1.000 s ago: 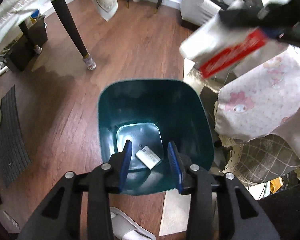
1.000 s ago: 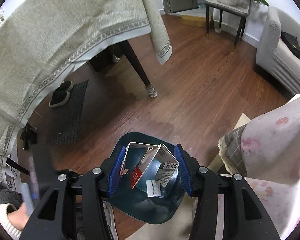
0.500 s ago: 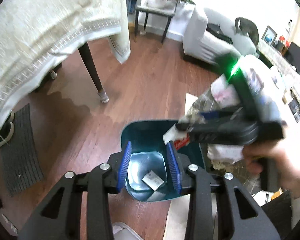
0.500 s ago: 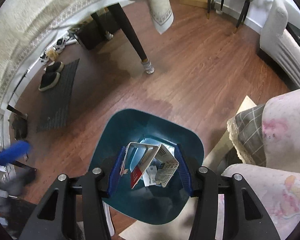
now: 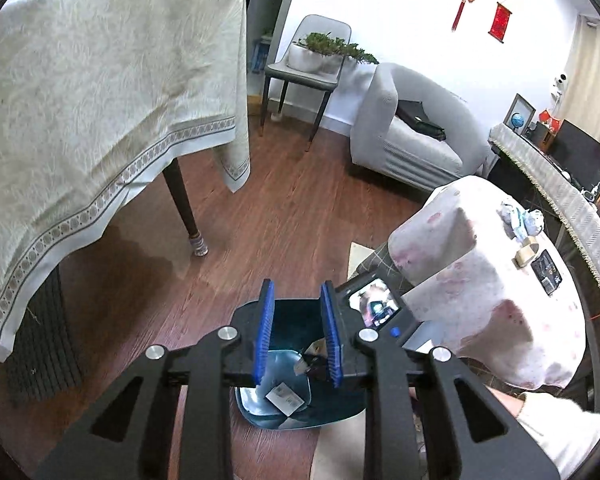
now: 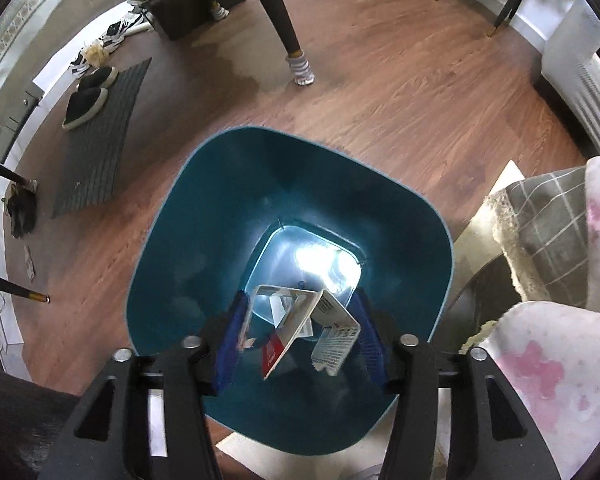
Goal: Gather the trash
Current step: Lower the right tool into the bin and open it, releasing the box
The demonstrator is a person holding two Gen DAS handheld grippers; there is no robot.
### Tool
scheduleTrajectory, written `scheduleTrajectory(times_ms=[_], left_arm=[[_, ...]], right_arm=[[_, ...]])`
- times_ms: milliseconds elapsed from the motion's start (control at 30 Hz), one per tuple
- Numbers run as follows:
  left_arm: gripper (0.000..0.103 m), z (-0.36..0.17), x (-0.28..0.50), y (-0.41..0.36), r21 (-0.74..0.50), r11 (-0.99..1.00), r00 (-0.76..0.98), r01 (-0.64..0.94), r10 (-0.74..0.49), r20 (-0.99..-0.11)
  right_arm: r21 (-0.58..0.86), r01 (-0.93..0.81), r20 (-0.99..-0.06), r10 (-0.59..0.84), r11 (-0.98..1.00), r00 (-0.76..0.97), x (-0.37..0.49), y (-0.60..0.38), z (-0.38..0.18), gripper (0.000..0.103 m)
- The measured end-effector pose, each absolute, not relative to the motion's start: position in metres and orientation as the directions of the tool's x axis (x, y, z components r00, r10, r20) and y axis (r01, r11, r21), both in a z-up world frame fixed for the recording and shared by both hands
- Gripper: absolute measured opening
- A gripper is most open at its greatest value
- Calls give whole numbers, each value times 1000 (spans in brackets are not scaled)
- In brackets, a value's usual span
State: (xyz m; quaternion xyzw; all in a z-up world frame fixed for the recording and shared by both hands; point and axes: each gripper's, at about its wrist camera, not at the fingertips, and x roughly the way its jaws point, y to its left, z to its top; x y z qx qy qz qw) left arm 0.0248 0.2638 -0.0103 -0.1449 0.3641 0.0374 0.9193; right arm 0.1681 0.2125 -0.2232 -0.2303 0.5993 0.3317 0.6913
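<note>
A teal trash bin [image 6: 204, 248] stands on the wood floor; it also shows in the left wrist view [image 5: 300, 416]. My right gripper [image 6: 302, 336] is shut on a flattened white and red carton [image 6: 300, 328] and holds it just inside the bin's mouth. A small white card [image 5: 285, 399] lies on the bin's bottom. My left gripper [image 5: 296, 336] is open and empty, high above the bin. Crumpled wrappers [image 5: 520, 220] and a tape roll [image 5: 526, 254] lie on the pink-patterned table [image 5: 480, 300] at the right.
A big table with a cream cloth [image 5: 100, 120] stands left, its dark leg [image 6: 284, 32] near the bin. A grey sofa [image 5: 412, 140], a chair with a plant [image 5: 312, 68], a floor mat [image 6: 100, 136] and shoes [image 6: 88, 100] lie around.
My right gripper has lowered the carton toward and into the bin's mouth. My left gripper has risen and tilted up away from the bin, still open.
</note>
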Motion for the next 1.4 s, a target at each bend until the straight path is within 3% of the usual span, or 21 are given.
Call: scheduleTrajectory(times_ms=[300, 500, 967, 1167, 1400], left_arm=[[25, 5, 27, 254, -229, 960, 750, -160, -33, -660], [25, 16, 32, 242, -214, 966, 763, -146, -28, -646], [28, 48, 46, 219, -218, 968, 809, -123, -29, -587], [32, 54, 56, 209, -222, 967, 818, -122, -29, -574], [48, 57, 69, 188, -222, 972, 827, -82, -58, -560]], right_arm=[[100, -753, -978, 203, 650, 46, 162, 207, -213, 76], [114, -782, -971, 237, 613, 45, 153, 203, -198, 79], [139, -805, -885, 437, 576, 160, 142, 157, -78, 79], [129, -797, -829, 506, 590, 240, 142, 122, -26, 79], [95, -781, -780, 534, 617, 326, 142, 83, 10, 79]])
